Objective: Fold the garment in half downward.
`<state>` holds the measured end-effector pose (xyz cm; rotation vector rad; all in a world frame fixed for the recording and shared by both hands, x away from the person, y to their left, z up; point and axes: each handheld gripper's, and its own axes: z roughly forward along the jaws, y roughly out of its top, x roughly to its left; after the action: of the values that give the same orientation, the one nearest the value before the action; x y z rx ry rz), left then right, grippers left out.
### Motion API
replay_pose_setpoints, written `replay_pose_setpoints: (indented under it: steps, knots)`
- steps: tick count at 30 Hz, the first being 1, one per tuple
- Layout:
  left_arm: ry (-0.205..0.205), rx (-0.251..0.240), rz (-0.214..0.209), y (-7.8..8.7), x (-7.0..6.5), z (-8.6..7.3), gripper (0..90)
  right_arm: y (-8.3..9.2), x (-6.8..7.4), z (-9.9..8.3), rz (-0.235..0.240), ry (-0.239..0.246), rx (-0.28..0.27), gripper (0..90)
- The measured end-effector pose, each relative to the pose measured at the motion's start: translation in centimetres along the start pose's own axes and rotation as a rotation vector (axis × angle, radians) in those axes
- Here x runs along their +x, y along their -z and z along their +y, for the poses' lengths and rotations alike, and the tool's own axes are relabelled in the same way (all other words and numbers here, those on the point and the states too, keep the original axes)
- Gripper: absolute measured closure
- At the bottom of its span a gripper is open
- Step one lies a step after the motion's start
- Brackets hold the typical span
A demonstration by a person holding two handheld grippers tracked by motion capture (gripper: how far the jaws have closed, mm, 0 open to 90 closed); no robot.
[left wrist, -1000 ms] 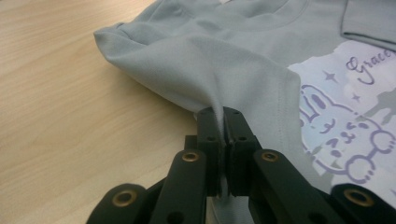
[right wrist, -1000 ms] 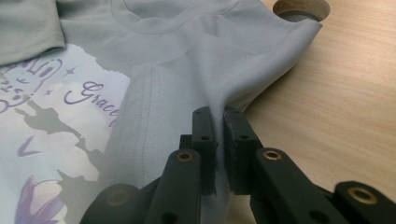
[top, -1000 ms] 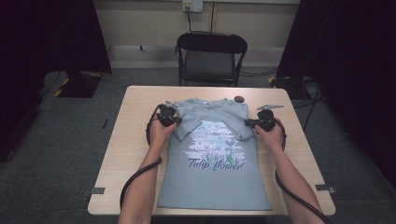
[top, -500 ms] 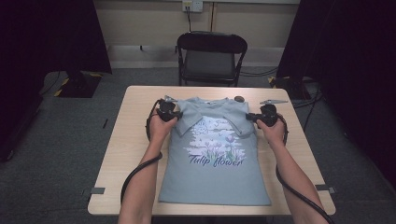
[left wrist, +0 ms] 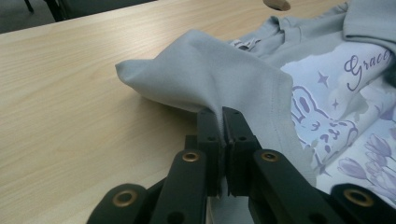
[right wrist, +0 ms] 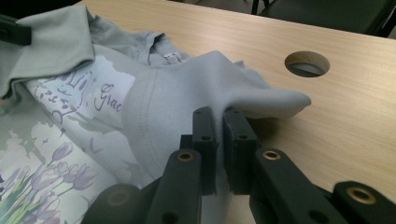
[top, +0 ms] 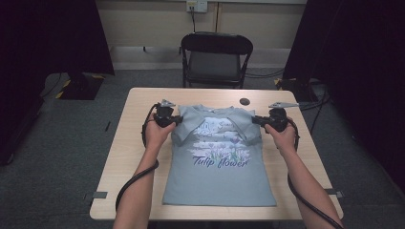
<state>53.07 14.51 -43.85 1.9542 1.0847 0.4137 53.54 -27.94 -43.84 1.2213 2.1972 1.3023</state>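
We grip the grey T-shirt (top: 217,162), spread on the table (top: 129,143), with both tongs clamped shut on its sleeves: left tongs (left wrist: 221,122) and right tongs (right wrist: 219,122). Each sleeve is folded inward over the print. Bare wood lies open on both sides, and a round hole (right wrist: 307,64) sits near the right sleeve.

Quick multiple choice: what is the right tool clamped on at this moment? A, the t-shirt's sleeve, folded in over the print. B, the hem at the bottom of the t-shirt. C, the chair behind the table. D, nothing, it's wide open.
A: the right tool is shut on the grey sleeve of the t-shirt, pulled in over the print.
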Motion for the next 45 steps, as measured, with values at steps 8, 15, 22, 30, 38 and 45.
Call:
replay_pose_setpoints:
  steps: [8,15,22,30,38,45]
  knots:
    - [-0.017,0.005,0.006,0.3,-0.3,0.4,87.1,0.7,0.4,-0.1,-0.016,-0.002,0.008,84.5]
    - [-0.008,-0.03,0.025,-0.7,0.8,1.9,87.1,-0.8,-0.9,1.3,-0.067,-0.024,0.002,84.5]
    - [-0.032,-0.027,0.027,-0.2,1.2,2.1,87.0,-1.3,-0.9,2.3,-0.052,-0.013,-0.023,84.5]
    - [-0.05,-0.02,0.017,1.2,-0.4,-0.5,86.7,0.5,0.9,0.2,-0.017,0.033,-0.002,84.4]
    - [-0.062,-0.011,-0.007,2.6,-2.0,-3.4,86.6,1.9,2.7,-2.6,0.036,0.071,0.001,84.3]
    - [-0.063,0.02,-0.043,3.3,-2.8,-6.4,86.3,3.1,3.8,-5.5,0.055,0.092,0.013,84.2]
